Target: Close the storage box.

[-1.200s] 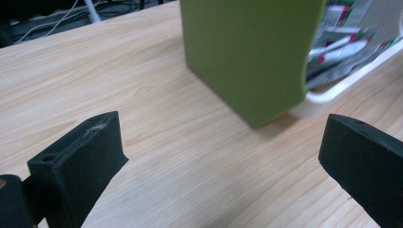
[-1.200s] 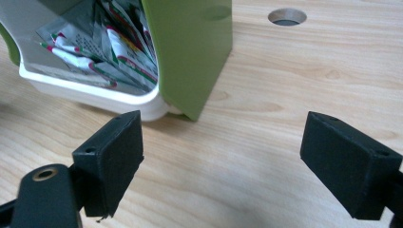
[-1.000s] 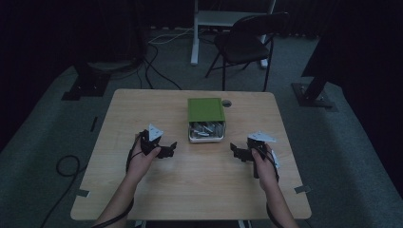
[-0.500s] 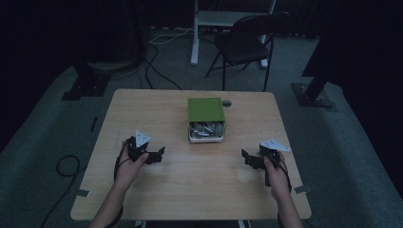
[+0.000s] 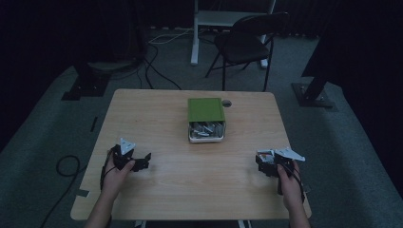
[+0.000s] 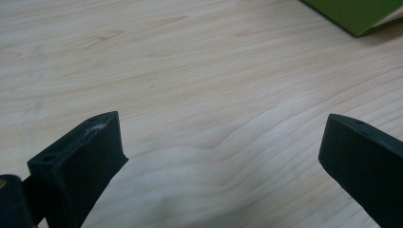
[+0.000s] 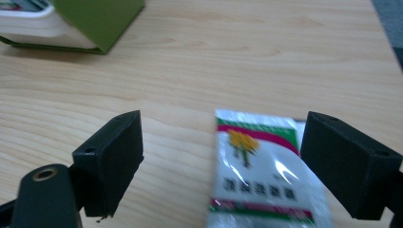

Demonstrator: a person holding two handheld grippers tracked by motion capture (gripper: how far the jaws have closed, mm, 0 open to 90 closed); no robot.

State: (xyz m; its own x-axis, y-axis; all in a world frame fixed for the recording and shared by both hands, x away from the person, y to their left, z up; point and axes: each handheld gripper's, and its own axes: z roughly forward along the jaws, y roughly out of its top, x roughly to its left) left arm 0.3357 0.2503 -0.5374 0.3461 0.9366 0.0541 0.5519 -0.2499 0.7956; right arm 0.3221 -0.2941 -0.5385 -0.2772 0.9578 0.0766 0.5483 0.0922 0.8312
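We see a small printed packet (image 7: 266, 171) lying flat on the worktop (image 7: 237, 57) between the spread jaws of our right gripper (image 7: 228, 156), nearer its right jaw and gripped by neither. Our left gripper (image 6: 218, 156) hangs open over bare wood. Ahead of both sits a green-lidded box (image 5: 206, 118) of packets.

A wooden table (image 5: 157, 118) holds a green box (image 5: 206, 118) near the middle, toward the far side. A shiny packet (image 7: 263, 171) lies flat near the right edge.
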